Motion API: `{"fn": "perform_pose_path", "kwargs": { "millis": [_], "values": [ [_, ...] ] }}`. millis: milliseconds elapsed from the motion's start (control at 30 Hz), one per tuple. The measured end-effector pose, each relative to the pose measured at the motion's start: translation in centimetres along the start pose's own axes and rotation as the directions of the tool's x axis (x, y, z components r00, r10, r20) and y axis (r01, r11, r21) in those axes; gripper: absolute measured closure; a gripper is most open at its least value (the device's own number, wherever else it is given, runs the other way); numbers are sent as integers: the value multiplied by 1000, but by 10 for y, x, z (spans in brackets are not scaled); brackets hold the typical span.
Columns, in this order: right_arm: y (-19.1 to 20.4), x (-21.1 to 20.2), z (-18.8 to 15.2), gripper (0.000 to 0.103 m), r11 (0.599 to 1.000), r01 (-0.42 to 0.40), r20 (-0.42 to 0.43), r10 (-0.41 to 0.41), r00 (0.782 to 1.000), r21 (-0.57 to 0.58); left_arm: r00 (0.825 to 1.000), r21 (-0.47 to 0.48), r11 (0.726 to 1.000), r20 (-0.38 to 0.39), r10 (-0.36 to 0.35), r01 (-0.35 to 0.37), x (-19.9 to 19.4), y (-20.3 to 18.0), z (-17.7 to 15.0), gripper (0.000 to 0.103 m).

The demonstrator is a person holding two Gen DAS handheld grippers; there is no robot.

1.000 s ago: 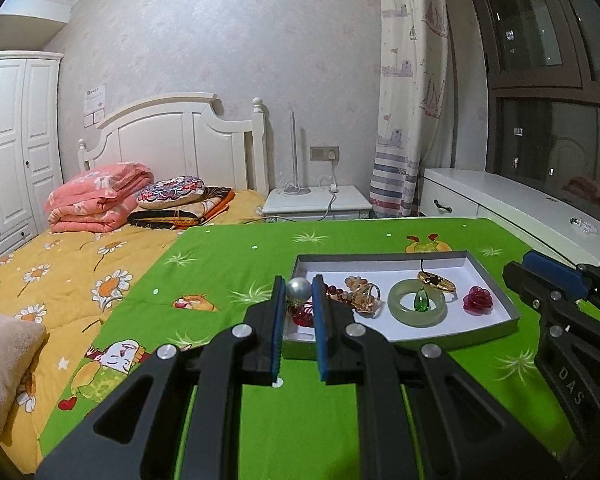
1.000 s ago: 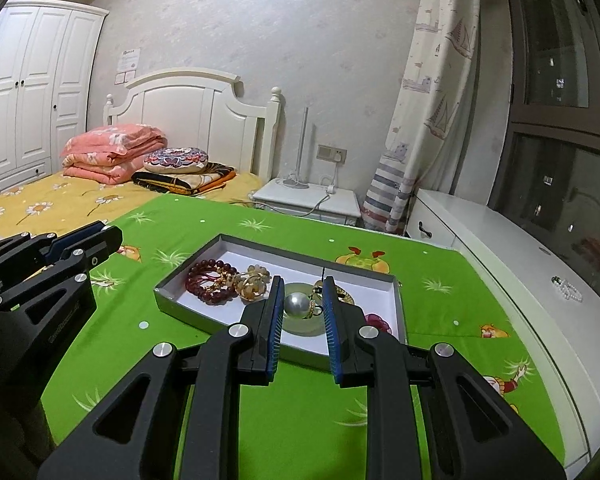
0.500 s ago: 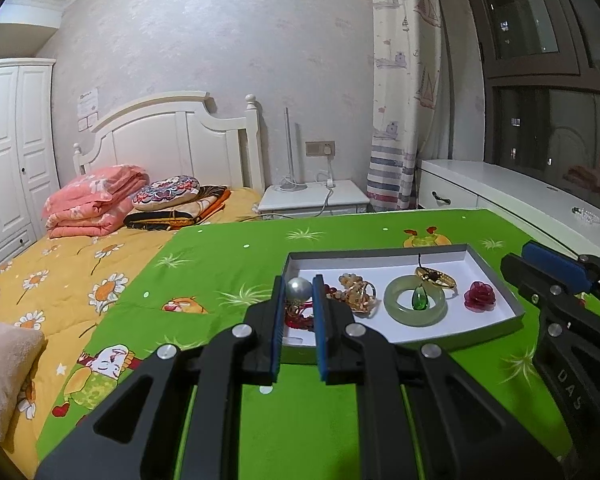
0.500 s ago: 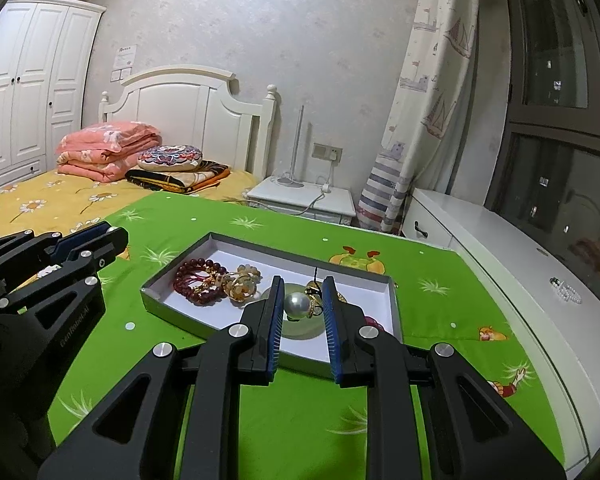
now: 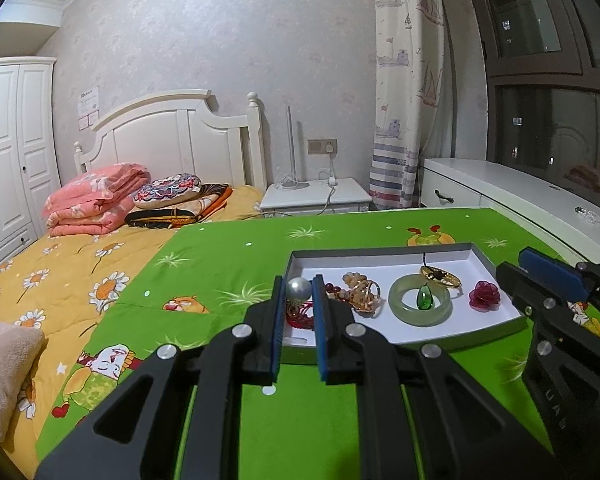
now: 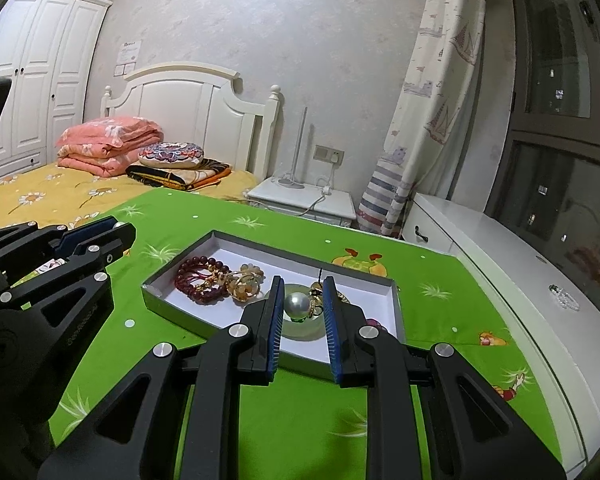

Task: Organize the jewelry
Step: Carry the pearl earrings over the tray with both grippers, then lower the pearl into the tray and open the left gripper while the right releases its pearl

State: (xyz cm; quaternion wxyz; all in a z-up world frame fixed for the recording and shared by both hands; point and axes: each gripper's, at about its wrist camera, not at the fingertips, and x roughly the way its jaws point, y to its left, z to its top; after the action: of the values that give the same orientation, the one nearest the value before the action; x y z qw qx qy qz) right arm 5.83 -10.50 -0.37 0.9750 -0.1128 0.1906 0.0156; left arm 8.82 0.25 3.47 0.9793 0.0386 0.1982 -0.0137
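Pearl (image 5: 299, 289) pinched in narrow left hand-held gripper (image 5: 297, 294); another pearl (image 6: 296, 303) apparently gripped by right hand-held gripper (image 6: 301, 300).

Your left wrist camera looks forward along its tongs (image 5: 296, 292) from low over the green worktop (image 5: 220, 264), close to the near left corner of the jewelry tray (image 5: 380, 250), facing the headboard wall. Your right wrist camera sits near the tray's front right, angled the same way (slightly higher). Both views share the tray, bed (image 6: 52, 196), nightstand (image 5: 316, 196) and curtain (image 6: 420, 100), and each catches the other tongs at its edge.
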Motion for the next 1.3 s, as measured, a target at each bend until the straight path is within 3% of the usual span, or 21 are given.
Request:
{"fn": "perform_pose_path", "kwargs": {
  "millis": [1300],
  "values": [
    [-31,125,15,83,997,19,-120,-10,993,73,992,39,999,-127,-17,22,119,-31,32,90]
  ]
}}
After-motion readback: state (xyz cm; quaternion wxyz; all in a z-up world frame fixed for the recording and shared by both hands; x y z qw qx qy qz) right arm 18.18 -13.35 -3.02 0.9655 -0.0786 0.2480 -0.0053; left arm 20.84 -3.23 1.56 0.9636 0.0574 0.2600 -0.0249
